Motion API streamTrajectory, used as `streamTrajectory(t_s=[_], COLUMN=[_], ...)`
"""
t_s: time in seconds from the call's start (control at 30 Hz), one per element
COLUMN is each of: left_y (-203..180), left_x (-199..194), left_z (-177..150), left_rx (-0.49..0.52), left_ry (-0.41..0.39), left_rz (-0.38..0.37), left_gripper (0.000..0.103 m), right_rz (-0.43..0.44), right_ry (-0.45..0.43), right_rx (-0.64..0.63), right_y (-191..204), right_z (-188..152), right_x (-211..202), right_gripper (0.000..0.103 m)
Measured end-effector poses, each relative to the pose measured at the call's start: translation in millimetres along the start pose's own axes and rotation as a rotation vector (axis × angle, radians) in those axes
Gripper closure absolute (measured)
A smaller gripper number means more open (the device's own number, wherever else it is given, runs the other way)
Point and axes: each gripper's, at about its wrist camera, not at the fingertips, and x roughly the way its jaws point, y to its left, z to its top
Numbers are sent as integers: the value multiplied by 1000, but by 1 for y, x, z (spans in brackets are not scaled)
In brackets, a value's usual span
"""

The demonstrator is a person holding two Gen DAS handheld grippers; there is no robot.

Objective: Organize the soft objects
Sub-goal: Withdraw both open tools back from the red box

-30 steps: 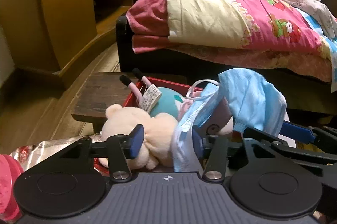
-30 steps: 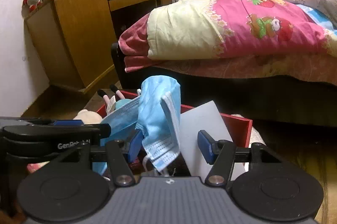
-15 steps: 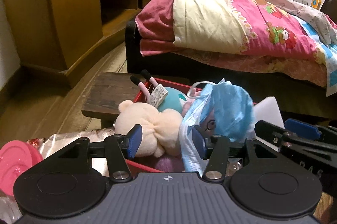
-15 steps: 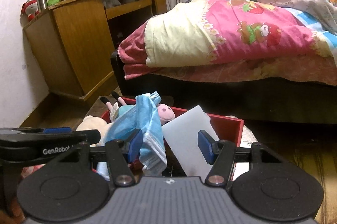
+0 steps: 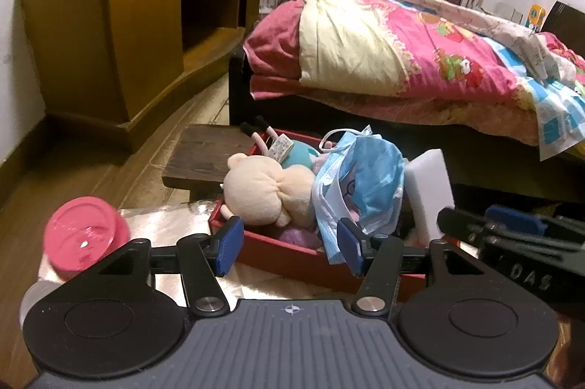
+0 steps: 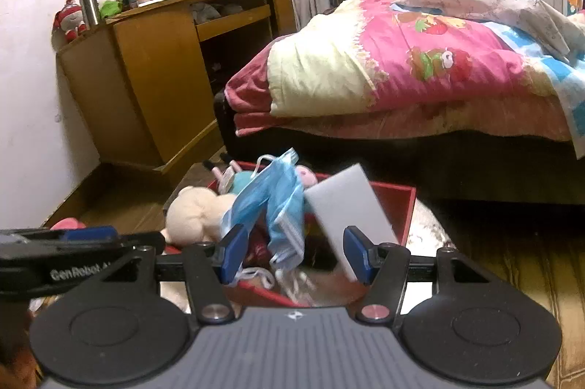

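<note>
Two masks on the heap, both grippers clear

Several soft things fill the red tray (image 5: 278, 244): cream plush bear (image 5: 267, 191), teal plush (image 5: 298, 157) behind it, white foam block (image 5: 429, 191) leaning at the right end, and blue face masks (image 5: 365, 184) draped over the pile.

Masks: very light, limp, prob. slide off w/ any nudge. Best taken by a bunched fold or an ear loop, since a flat edge would slip. Bear is squashy, easy to pinch at a limb or the body. Foam is light but stiffer; grip across its thin faces.

Left gripper (image 5: 289, 248) sits back from the tray's near wall; its jaws have just been opening, nothing between them. Right gripper (image 6: 294, 252) also has fingers apart and empty, w/ mask and foam beyond them, not touched.

Around: pink lid (image 5: 84, 237) on the shiny sheet left of the tray, dark wooden stool (image 5: 208, 155) behind, bed (image 5: 402, 67) and wooden cabinet (image 5: 128, 34) further off. Mask loops dangling over the tray's near rim could snag a finger.
</note>
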Motion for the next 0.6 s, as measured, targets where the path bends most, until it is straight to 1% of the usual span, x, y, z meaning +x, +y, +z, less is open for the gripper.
streamTrajectory(t_s=[0.13,0.2,0.37,0.6], left_y=[1,1,3,6], left_x=[-26,-36,-53,-73], left_z=[-10,-16,-32,-41], left_rx=[5,9,3,-17], left_ry=[-50,-63,-64,-90], left_rz=[7,10,-4,-7], left_gripper=[40,40,39,37], right_rz=[8,17,35,43], right_ry=[-12,-22,-48,-85], right_rx=[26,43,51,21], right_y=[3,4,12,26], right_z=[-10,-14,-25,-35], right_x=[-16,-25,-46,-69], right_gripper=[69,69,69,68])
